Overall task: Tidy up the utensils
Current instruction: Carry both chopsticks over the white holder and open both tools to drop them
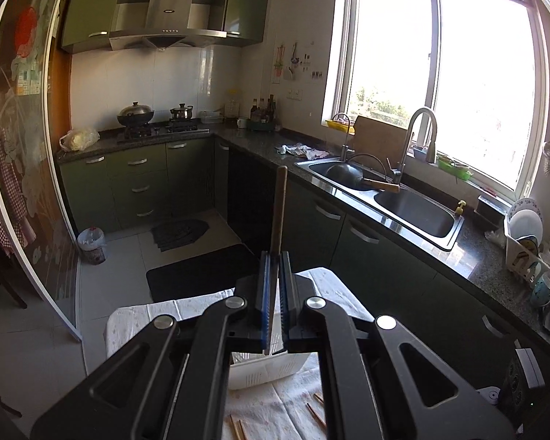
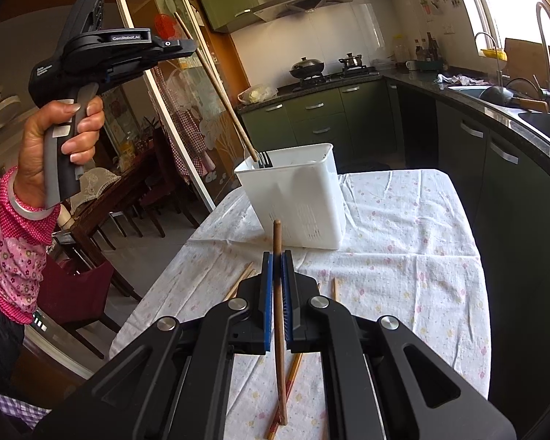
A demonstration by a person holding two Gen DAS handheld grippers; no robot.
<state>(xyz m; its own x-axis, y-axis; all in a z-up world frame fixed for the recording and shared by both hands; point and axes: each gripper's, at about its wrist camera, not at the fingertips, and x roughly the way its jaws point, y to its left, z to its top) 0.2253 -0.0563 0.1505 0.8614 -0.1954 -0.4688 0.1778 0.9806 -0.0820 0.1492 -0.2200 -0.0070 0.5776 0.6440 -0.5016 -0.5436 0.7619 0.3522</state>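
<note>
My left gripper (image 1: 275,256) is shut on a wooden chopstick (image 1: 279,212) and holds it high over the white utensil holder (image 1: 267,370). In the right wrist view the left gripper (image 2: 198,49) slants that chopstick (image 2: 216,84) down so its lower tip is inside the white holder (image 2: 304,198), next to dark fork tines (image 2: 264,159). My right gripper (image 2: 277,256) is shut on another wooden chopstick (image 2: 278,315), held above the table in front of the holder. Several loose chopsticks (image 2: 293,374) lie on the floral tablecloth (image 2: 403,249).
The table stands in a kitchen with green cabinets. A counter with a steel double sink (image 1: 403,198) and tap runs along the right. A dish rack (image 1: 531,256) sits at the far right. A glass sliding door (image 2: 187,110) and dining chairs are on the left.
</note>
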